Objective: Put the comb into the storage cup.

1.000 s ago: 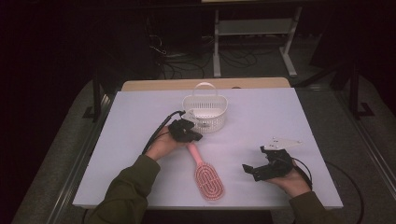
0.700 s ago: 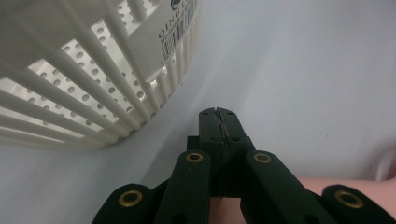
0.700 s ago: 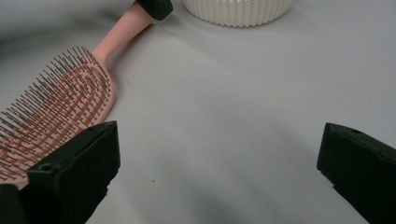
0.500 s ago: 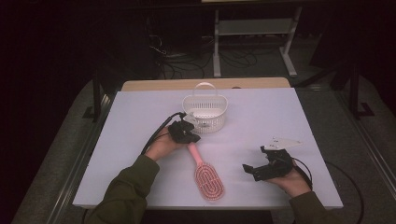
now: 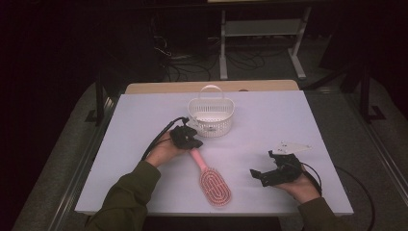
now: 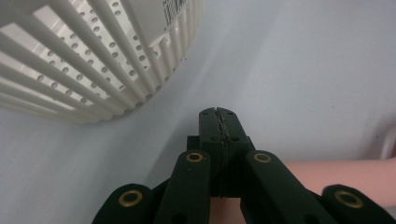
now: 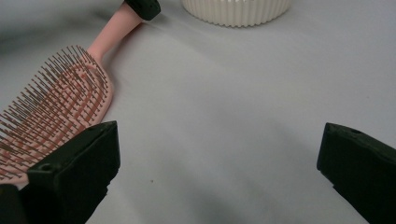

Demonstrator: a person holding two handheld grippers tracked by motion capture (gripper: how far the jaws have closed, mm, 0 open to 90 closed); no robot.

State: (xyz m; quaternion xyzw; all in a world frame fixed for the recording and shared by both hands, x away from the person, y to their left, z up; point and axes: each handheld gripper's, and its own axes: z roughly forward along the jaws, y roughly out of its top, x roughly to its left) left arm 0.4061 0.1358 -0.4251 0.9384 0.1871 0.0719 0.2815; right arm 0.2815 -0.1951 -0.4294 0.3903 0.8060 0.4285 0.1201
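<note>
On the white table (image 5: 144, 125), near its front edge, we see a pink hairbrush (image 5: 215, 185) lying bristles up, its handle (image 5: 197, 159) pointing away toward the basket. The left gripper (image 5: 190, 143) sits at the far end of that handle. In the left gripper view its jaws are pressed together at the tips, with the pink handle passing beneath the linkage, so we judge that nothing is clamped and the brush simply rests on the table. We take it that the gripper is parked there to line up a grasp by the handle, the narrow part that suits two jaws better than the wide bristled head.

Just beyond stands a white slotted basket (image 5: 210, 118) with an upright loop handle, near enough to serve as the likely place for the brush. A sticker with a barcode (image 6: 175, 7) shows on its wall in the left gripper view; we cannot read any writing on it.

The right gripper (image 5: 263, 168) rests well apart at the right, jaws spread wide and empty, pointing toward the brush head. A grey three-cornered plate (image 5: 292, 147) rides on top of it.
</note>
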